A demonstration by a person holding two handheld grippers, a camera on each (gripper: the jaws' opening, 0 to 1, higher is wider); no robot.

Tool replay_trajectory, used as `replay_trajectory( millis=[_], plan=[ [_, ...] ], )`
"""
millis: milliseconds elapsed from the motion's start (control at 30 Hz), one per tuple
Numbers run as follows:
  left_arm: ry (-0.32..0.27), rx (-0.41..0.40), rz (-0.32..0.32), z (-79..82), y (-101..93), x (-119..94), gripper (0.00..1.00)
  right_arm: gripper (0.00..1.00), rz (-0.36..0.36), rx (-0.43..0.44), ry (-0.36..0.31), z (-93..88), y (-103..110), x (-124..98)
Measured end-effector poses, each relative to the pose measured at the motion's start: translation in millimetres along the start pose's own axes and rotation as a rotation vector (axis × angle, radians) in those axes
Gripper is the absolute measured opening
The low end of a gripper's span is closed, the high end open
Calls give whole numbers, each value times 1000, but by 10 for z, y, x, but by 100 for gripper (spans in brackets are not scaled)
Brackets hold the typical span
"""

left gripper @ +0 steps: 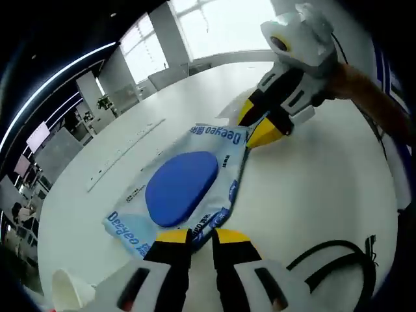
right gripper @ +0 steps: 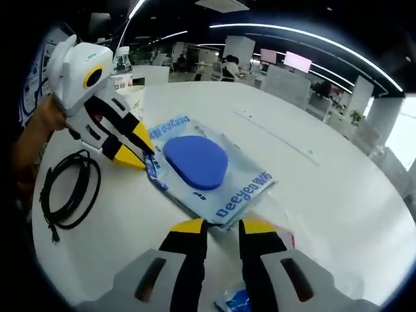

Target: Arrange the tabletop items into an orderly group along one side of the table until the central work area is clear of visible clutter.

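wipes pack [left gripper: 185, 188], the soft deeyeo one with the blue oval lid [right gripper: 195, 161], lies flat in the middle of both views on the white table [left gripper: 312, 188], and it's the biggest loose item i can see. i judge it light, floppy and a bit slick in its plastic film, so the flat end seams are the place to pinch; the lid is stiffer but too smooth and wide for my tips. my left gripper [left gripper: 201, 239] rises from the bottom of the left gripper view with its yellow-tipped jaws nearly together right at the pack's near edge; i cannot tell whether they have the seam or just touch it. my right gripper [right gripper: 223, 229] sits the same way at the opposite edge in the right gripper view, jaws close with a narrow gap, grip equally unclear. counting downward in size: one table, one wipes pack, one coiled black cable [right gripper: 68, 188] at the left of the right gripper view, one white paper cup [left gripper: 68, 289] at the lower left of the left gripper view, and one small blue-printed wrapper [right gripper: 237, 300] at the bottom edge between my right jaws.
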State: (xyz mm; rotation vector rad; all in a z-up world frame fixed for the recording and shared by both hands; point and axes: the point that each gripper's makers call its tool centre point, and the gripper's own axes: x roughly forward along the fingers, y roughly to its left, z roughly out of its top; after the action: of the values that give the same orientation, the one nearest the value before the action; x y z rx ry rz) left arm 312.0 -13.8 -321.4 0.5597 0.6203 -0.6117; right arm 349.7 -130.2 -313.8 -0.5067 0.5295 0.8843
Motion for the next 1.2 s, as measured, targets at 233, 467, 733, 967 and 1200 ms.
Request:
replay_trajectory(
  millis=[233, 467, 733, 967, 1200],
  plan=[
    [-4, 10, -16, 11, -6, 14, 1, 6, 5, 17, -10, 13, 28, -11],
    [-12, 40, -16, 23, -53, 1, 0, 2, 5, 22, -8, 13, 32, 3],
    [-20, 85, 18, 68, -44, -48, 0, 0, -9, 17, -34, 43, 82, -61],
    [-39, 94, 30, 120, -17, -84, 0, 0, -30, -6, -52, 105, 25, -94],
    [-59, 115, 60, 224, 60, -189, 0, 0, -56, -31, -87, 186, 29, -156]
  ],
)
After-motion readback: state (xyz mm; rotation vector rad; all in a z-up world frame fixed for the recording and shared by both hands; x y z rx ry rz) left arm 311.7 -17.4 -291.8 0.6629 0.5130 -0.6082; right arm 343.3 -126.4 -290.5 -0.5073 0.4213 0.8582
